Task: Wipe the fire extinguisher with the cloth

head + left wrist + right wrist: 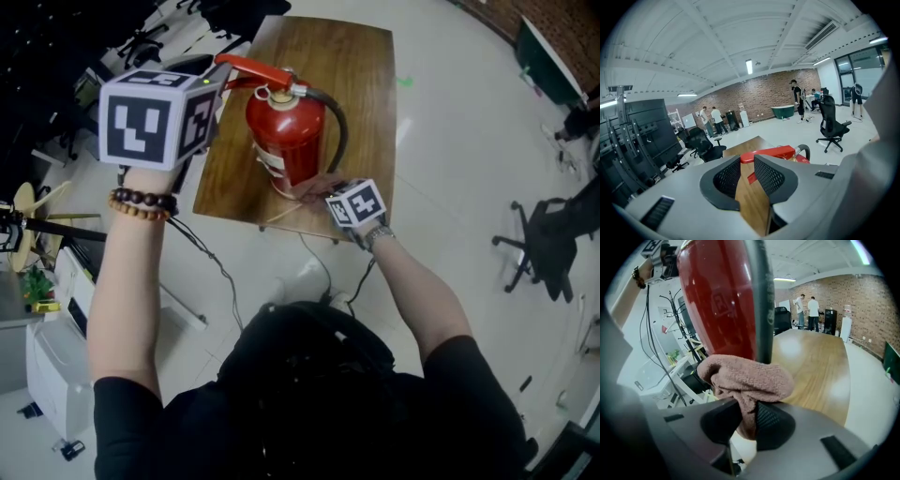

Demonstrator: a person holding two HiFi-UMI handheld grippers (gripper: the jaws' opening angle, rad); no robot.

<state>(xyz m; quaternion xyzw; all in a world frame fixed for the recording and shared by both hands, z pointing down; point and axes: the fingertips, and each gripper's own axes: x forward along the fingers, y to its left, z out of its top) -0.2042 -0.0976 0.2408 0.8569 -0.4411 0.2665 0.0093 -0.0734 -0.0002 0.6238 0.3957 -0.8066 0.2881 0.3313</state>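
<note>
The fire extinguisher (286, 136) stands upright on the wooden table (366, 66), close to the near edge. The left gripper (746, 161), at 10 o'clock from the cylinder, has its jaws set narrow and closed on the tip of the red handle (771, 153). The right gripper (746, 408), at 5 o'clock from the base, has its jaws clamped on the pinkish cloth (750, 376), which is pressed against the lower red body beside the black hose (761, 301).
</note>
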